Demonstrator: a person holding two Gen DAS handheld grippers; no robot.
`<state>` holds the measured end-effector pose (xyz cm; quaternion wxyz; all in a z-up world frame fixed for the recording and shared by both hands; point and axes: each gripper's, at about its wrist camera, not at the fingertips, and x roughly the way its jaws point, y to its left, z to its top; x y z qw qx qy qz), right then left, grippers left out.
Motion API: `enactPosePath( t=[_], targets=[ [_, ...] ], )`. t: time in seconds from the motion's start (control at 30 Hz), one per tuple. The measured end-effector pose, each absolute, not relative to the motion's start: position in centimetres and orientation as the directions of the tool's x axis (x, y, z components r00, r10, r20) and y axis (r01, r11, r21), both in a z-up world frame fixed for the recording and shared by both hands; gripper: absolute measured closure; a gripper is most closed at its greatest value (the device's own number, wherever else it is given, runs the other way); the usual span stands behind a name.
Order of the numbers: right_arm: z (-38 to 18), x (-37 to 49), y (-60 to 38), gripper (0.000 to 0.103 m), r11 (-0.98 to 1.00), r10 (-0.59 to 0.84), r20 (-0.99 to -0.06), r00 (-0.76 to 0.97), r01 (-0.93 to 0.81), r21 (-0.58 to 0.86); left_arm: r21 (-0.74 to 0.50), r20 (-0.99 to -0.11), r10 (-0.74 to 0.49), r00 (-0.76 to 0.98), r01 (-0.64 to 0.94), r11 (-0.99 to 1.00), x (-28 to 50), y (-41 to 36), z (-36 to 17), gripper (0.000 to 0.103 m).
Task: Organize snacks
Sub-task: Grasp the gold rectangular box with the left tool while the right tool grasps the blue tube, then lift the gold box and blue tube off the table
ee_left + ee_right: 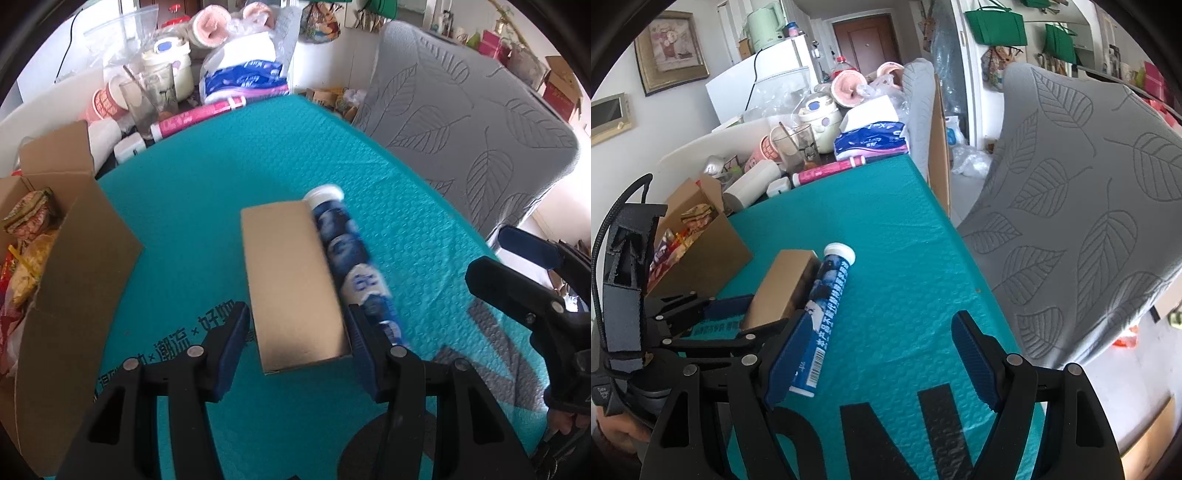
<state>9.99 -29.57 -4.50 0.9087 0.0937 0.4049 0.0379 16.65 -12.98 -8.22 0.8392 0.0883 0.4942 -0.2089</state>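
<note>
A plain tan carton (295,284) lies on the teal mat (207,206), with a blue tube with a white cap (351,258) lying right against its right side. My left gripper (295,347) is open, its jaws on either side of the carton's near end. My right gripper (882,362) is open and empty over the mat; its left finger (786,362) is beside the near end of the tube (827,306). The carton (786,288) and left gripper (713,314) also show in the right wrist view. The right gripper (524,266) shows at right in the left wrist view.
An open cardboard box (70,266) with snack packets (26,236) stands at the mat's left. Behind the mat are cups (110,99), a pink tube (199,118), tissue packs (247,74) and jars. A grey leaf-patterned chair back (469,122) stands at right.
</note>
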Motion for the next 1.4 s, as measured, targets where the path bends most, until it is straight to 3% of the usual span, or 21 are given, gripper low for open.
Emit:
enactPosePath(
  t=[0.27,0.3,0.53,0.6,0.67,1.4],
  targets=[
    [-6.5,12.1,-27.5,0.025,0.979,0.186,-0.766,0.616,-0.045,0.201,-0.117,-0.846,-0.318,0.428,0.432,0.894,17.5,-11.2,-9.3,0.051],
    [-6.6,12.2,-27.4,0.026,0.978,0.189,-0.769,0.611,-0.051,0.200,-0.123,-0.841,-0.327,0.431,0.437,0.891,17.4,-11.0,-9.2,0.054],
    [-8.2,13.2,-25.6,0.044,0.972,0.230,-0.801,0.553,-0.099,0.211,-0.075,-0.831,-0.295,0.472,0.430,0.900,16.6,-9.8,-9.1,0.058],
    [-8.7,13.3,-25.3,0.055,0.961,0.271,-0.799,0.537,-0.113,0.251,-0.070,-0.829,-0.291,0.477,0.428,0.901,16.1,-9.4,-9.2,0.059],
    [-9.1,13.4,-24.9,0.074,0.961,0.274,-0.808,0.522,-0.116,0.251,-0.072,-0.830,-0.290,0.476,0.425,0.902,15.6,-9.1,-9.2,0.059],
    [-8.7,5.2,-23.3,0.075,0.968,0.248,-0.822,0.513,-0.151,0.199,-0.077,-0.842,-0.287,0.456,0.426,0.902,5.9,-6.7,-9.1,0.059]
  ],
)
